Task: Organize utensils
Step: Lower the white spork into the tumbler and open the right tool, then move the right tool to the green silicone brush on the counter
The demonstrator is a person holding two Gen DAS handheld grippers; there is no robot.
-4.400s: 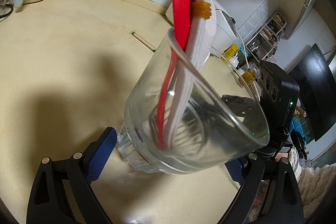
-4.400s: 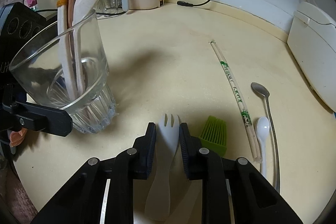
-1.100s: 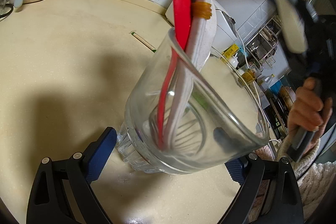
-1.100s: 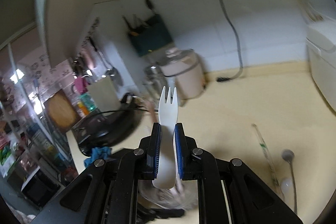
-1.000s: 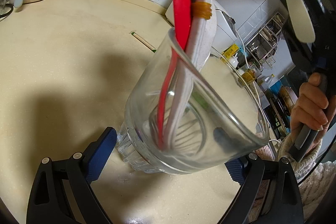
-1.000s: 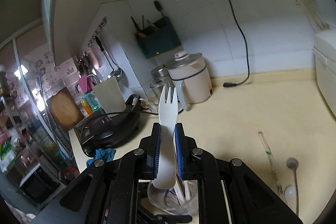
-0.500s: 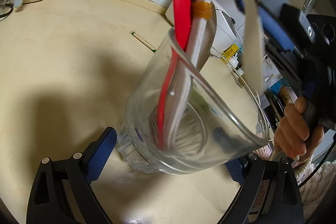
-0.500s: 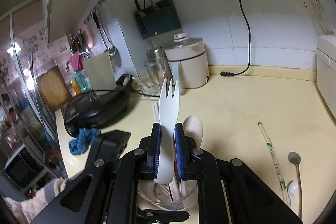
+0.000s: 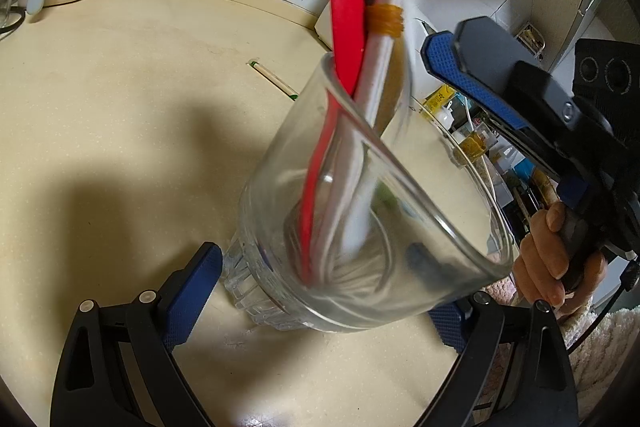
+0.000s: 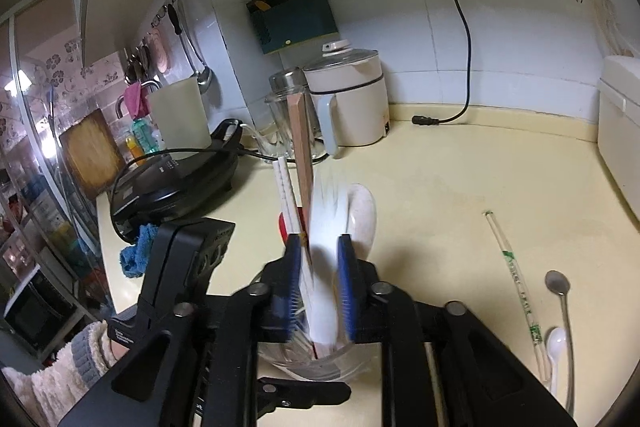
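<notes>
Right tool (image 10: 319,281) opening above glass (image 9: 360,211), fork (image 10: 324,267) between.

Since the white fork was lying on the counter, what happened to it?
The right tool picked the white fork up, carried it over the glass and lowered it in. Its jaws are opening now, and the fork, blurred between them, drops into the glass. The left tool kept holding the glass in place, with the red spoon and banded chopsticks inside.

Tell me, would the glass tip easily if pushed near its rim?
Probably yes: the glass already leans, and tall utensils stand above its rim. Its thick faceted base likely helps. Clear glass, so probably fragile and slippery.
</notes>
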